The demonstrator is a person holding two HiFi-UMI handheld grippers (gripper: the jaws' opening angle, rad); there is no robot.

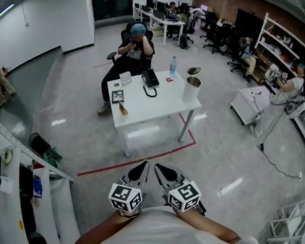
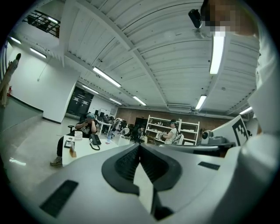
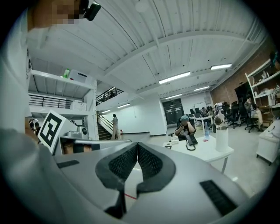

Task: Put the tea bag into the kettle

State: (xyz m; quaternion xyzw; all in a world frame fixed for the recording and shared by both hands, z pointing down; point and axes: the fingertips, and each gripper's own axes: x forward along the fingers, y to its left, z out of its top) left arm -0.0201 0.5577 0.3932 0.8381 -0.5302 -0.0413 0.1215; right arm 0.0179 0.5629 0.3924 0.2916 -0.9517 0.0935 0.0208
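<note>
A white table (image 1: 156, 105) stands a few steps ahead of me. The white kettle (image 1: 191, 89) sits at its right end with the lid (image 1: 193, 70) hinged open; the right gripper view also shows the kettle (image 3: 222, 136). A small brown tea bag (image 1: 123, 109) lies near the table's left front edge. My left gripper (image 1: 143, 167) and right gripper (image 1: 159, 169) are held close to my body, far from the table. Both are shut with nothing between their pads, as the left gripper (image 2: 139, 146) and right gripper (image 3: 137, 145) show in their own views.
A seated person (image 1: 135, 45) is behind the table. On it lie a black desk phone (image 1: 150, 78), a water bottle (image 1: 173, 66), a card stand (image 1: 125, 78) and a dark frame (image 1: 118, 96). Red floor tape (image 1: 139, 158) runs before the table. White racks (image 1: 23, 204) stand left, a small white table (image 1: 252, 105) right.
</note>
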